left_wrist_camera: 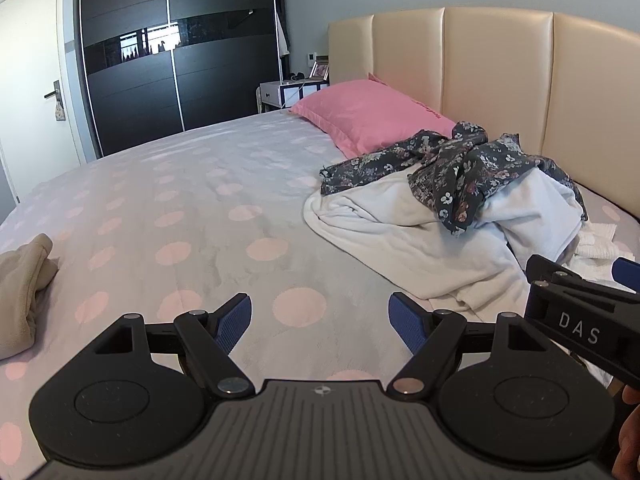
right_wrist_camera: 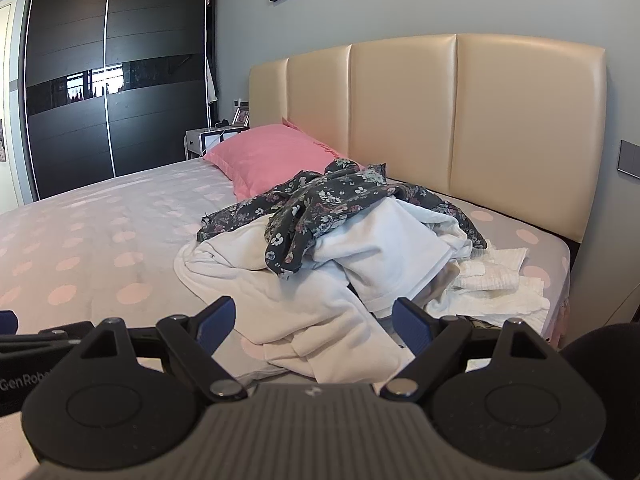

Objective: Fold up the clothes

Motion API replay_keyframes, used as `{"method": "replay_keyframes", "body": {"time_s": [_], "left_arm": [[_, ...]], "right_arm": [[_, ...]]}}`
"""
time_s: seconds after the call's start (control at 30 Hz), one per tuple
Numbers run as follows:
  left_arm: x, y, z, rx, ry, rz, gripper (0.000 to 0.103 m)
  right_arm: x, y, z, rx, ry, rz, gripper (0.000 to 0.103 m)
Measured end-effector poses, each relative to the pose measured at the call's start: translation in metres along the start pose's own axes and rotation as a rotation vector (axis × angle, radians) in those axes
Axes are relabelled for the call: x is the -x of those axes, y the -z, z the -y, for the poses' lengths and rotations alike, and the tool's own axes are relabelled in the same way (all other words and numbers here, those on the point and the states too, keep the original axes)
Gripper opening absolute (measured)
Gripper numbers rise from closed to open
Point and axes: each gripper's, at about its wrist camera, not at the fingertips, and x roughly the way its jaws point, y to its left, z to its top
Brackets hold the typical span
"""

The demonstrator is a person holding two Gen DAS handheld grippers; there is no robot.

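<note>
A heap of clothes lies on the bed near the headboard: a dark floral garment [left_wrist_camera: 460, 168] [right_wrist_camera: 320, 204] draped over a white garment [left_wrist_camera: 400, 236] [right_wrist_camera: 312, 288], with white textured cloths [right_wrist_camera: 492, 284] at its right side. A folded beige garment [left_wrist_camera: 20, 292] lies at the far left of the bed. My left gripper [left_wrist_camera: 320, 322] is open above bare bedsheet, short of the heap and to its left. My right gripper [right_wrist_camera: 310, 326] is open just above the near edge of the white garment, nothing between its blue pads. The right gripper's body [left_wrist_camera: 580, 308] shows in the left wrist view.
The bed [left_wrist_camera: 180, 208] has a grey sheet with pink dots. A pink pillow [left_wrist_camera: 368, 116] [right_wrist_camera: 272, 156] lies by the cream padded headboard [right_wrist_camera: 460, 120]. A dark wardrobe [left_wrist_camera: 168, 48], a white door [left_wrist_camera: 32, 80] and a bedside table [left_wrist_camera: 288, 90] stand beyond the bed.
</note>
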Motion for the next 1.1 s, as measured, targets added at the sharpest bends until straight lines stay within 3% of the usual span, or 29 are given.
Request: {"method": "replay_keyframes", "body": {"time_s": [1.1], "left_arm": [[0.004,0.006,-0.013,0.044,0.001,0.010,0.075]], "right_arm": [[0.001,0.001,-0.002,-0.018,0.010,0.021,0.087]]}}
